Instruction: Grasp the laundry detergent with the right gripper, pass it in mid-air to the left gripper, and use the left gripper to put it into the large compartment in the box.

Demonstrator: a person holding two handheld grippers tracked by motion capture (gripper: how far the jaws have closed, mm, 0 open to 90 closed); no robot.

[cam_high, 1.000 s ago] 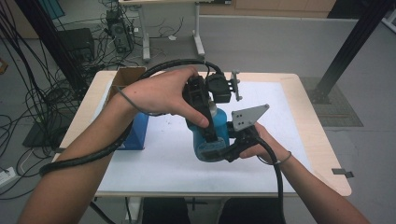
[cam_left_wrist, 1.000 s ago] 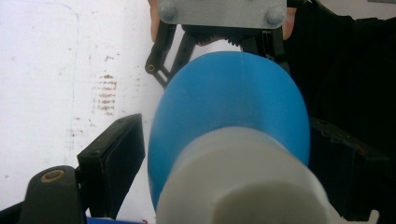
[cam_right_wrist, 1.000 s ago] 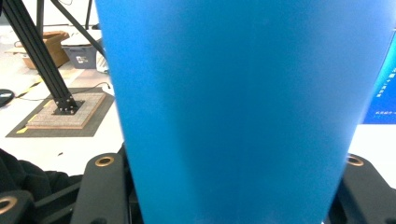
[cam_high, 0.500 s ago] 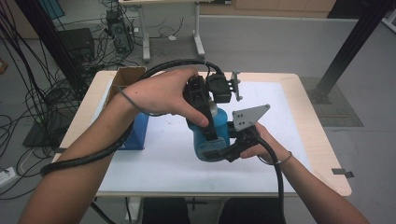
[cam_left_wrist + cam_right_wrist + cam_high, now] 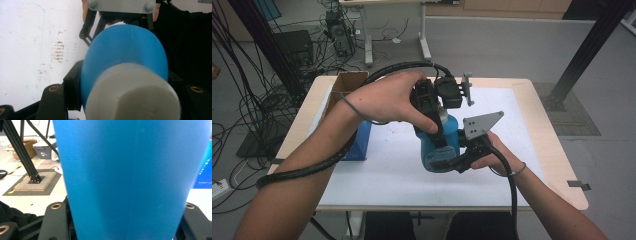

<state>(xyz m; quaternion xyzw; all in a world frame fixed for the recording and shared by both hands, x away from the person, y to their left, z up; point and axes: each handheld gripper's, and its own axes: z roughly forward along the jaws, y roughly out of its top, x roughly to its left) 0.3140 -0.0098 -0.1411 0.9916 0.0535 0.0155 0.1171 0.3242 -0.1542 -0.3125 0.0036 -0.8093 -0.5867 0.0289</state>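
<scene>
A blue plastic bottle [image 5: 439, 145] with a white cap [image 5: 132, 95] is held in the air above the middle of the white table top [image 5: 382, 170], tilted, between two handheld grippers. Its body is smooth and matte, widening from the rounded shoulder, and the cap is a plain pale cylinder with a slightly grainy look.

The left gripper [image 5: 439, 112] comes down from above at the cap end. Its jaws have just been closing, and now the black fingers [image 5: 72, 92] press against the bottle's neck and cap from both sides. In the earlier high views the bottle, hands and grippers sit in the same places, with nothing shifted on the table.

The right gripper [image 5: 447, 160] holds the lower body, its black fingers [image 5: 53, 220] clamped tight on either side of the blue wall. A grey three-cornered plate [image 5: 482, 125] sits on top of it.

To the left stand a blue box [image 5: 359, 145] and, behind it, an open brown cardboard box [image 5: 344, 85]. The table has a pale wooden edge [image 5: 557, 165].
</scene>
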